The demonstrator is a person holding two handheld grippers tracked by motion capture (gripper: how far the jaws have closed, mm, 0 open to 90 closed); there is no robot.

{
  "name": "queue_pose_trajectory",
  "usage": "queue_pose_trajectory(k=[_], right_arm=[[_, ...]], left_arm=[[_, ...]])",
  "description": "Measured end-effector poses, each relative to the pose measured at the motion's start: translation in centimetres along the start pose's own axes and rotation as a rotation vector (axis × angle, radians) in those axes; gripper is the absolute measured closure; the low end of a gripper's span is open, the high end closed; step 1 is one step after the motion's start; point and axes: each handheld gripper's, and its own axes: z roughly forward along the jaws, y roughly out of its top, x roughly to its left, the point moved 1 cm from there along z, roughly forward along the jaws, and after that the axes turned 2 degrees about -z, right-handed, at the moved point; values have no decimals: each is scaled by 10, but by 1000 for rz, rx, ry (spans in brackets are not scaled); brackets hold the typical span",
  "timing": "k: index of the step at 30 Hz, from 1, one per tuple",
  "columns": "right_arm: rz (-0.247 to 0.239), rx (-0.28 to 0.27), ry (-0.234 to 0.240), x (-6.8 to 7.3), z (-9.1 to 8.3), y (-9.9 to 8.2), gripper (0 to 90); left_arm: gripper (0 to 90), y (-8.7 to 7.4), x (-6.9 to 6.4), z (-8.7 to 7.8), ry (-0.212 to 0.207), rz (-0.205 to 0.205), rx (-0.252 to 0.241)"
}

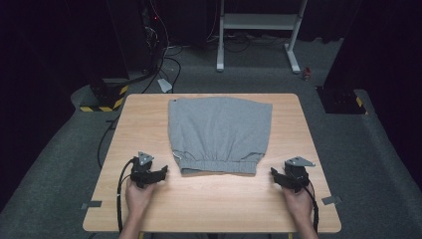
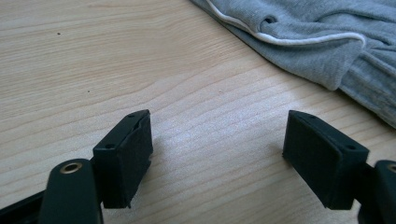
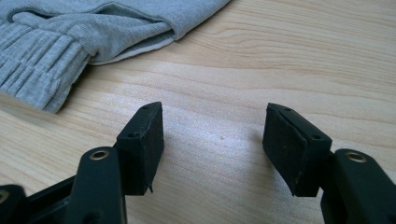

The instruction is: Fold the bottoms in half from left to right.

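Note:
A folded grey sweatshirt-like garment [image 1: 219,132] lies flat in the middle of the wooden table [image 1: 149,119], its ribbed hem toward me. My left gripper [image 1: 161,173] rests on the table to the left of the hem, open, with bare wood between its jaws [image 2: 217,140]; the garment's corner [image 2: 322,46] shows ahead to the right. My right gripper [image 1: 274,175] sits to the right of the hem, open and empty [image 3: 215,135], with the ribbed hem [image 3: 42,60] ahead to the left. Neither gripper touches the cloth.
Bare tabletop lies in front of the garment near my hands. Past the table's far edge, a white metal stand [image 1: 259,30] and cables [image 1: 164,59] sit on the dark floor. Yellow-black striped bases [image 1: 102,99] stand at the far left and right.

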Motion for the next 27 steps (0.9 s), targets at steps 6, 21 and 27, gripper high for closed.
queue_pose_trajectory(k=[6,21,27], right_arm=[[-1,0,-1,0,0,0,382],[7,16,3,1,1,1,280],[10,21,-7,0,1,1,226]], left_arm=[[253,0,0,0,-6,9,-1],[245,1,-1,1,-7,3,-3],[247,1,-1,0,-20,-6,2]])
